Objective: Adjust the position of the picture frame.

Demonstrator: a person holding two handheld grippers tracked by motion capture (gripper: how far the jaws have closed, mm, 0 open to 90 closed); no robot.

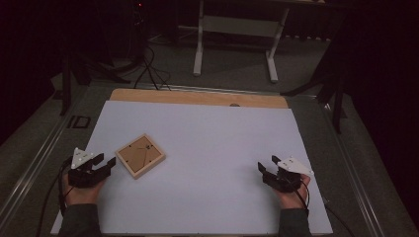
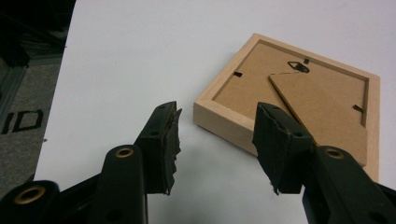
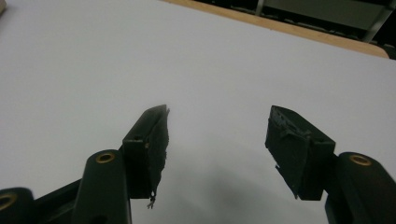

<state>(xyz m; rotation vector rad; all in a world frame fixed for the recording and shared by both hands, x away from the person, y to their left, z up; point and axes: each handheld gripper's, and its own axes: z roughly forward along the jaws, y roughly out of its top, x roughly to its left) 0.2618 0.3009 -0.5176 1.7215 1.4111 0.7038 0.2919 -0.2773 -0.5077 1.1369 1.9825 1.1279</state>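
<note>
A small wooden picture frame [image 1: 140,155] lies face down on the white table cover [image 1: 207,133], left of centre, its brown backing board and stand showing. My left gripper [image 1: 105,162] rests at the left edge, just short of the frame's near corner, jaws open and empty. In the left gripper view the picture frame [image 2: 299,93] lies just past the open left gripper [image 2: 217,126], its corner between and beyond the pads without touching them. My right gripper [image 1: 267,164] sits at the right side, open over bare cover; in the right gripper view the right gripper [image 3: 217,133] holds nothing.
A bare wooden strip [image 1: 197,97] runs along the table's far edge. Beyond it stand a white table's legs [image 1: 199,49] and cables [image 1: 148,69] on a grey floor. A metal rail [image 1: 34,158] borders the left side.
</note>
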